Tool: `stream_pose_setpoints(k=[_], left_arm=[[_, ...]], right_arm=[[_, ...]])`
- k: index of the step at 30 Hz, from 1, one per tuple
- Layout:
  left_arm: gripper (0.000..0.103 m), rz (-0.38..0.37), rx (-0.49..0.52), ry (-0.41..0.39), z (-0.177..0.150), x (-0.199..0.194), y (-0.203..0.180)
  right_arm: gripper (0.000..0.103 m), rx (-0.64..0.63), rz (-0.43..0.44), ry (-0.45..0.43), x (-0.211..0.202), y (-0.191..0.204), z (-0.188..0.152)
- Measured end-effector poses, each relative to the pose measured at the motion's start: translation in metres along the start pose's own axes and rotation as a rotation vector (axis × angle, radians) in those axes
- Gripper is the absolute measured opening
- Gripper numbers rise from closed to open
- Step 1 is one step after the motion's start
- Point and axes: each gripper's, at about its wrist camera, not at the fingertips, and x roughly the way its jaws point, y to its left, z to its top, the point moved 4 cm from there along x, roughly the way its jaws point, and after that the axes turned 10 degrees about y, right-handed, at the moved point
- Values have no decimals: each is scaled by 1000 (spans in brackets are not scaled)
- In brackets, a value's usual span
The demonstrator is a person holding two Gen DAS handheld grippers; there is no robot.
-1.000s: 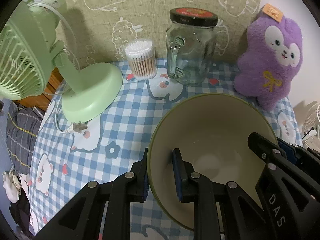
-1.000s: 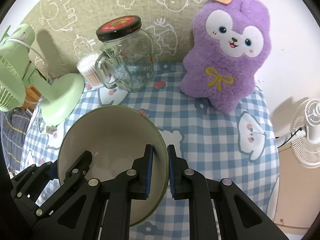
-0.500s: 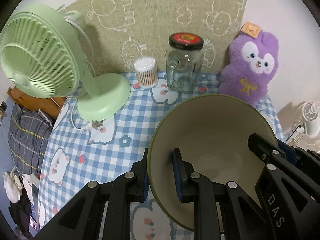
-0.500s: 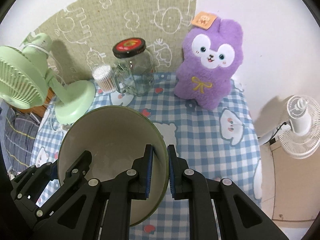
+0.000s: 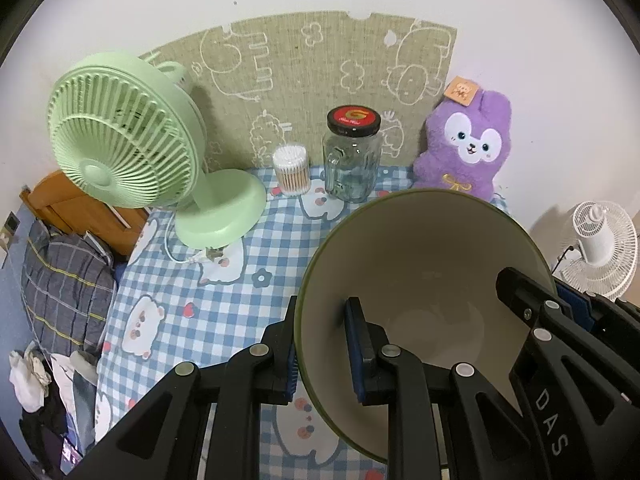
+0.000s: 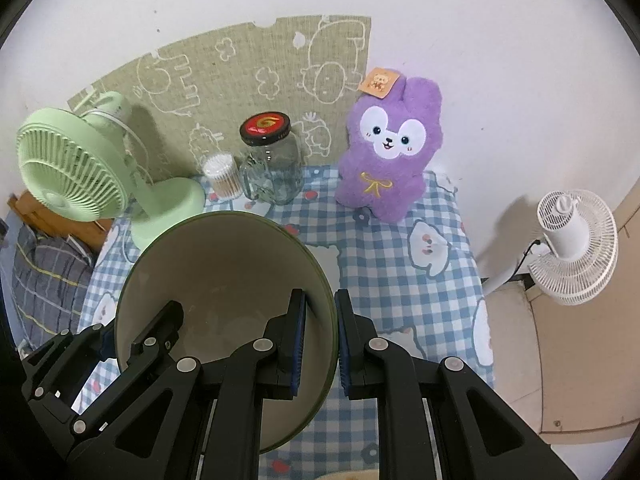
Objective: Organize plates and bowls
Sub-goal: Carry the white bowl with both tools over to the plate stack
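Observation:
Both grippers hold one large bowl (image 5: 424,264), cream inside with a dark green rim, in the air above the checked table. My left gripper (image 5: 320,344) is shut on the bowl's left rim, one finger inside and one outside. My right gripper (image 6: 320,340) is shut on the bowl's (image 6: 224,276) right rim the same way. In the left wrist view the right gripper (image 5: 560,304) shows at the bowl's far rim. In the right wrist view the left gripper (image 6: 108,336) shows at the bowl's left rim. No plates are in view.
On the blue checked tablecloth (image 5: 192,304) stand a green desk fan (image 5: 132,152), a cotton swab tub (image 5: 291,168), a glass jar with a black lid (image 5: 352,156) and a purple plush rabbit (image 6: 388,148). A white floor fan (image 6: 572,244) stands off the right edge.
Both grippers have risen and pulled back with the bowl. The table and the things on it look smaller and farther away, and more wall shows.

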Motion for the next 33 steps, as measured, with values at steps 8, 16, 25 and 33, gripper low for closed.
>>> stream_pose_setpoints(k=[8,16,25,33], left_arm=[[18,7,16,-23,-21,-31,8],[18,-4,39,-41,-44,-55,16],[18,-20,58,-62,-72,-77,31],[18,-19,71,-57,-100,-85,44]], right_arm=[[17,9,1,-24,-31,9,-27],[17,23,-15,-45,-58,20,-56],[17,37,-22,-63,-82,33,-88],[17,54,-15,-59,-90,46,-118]])
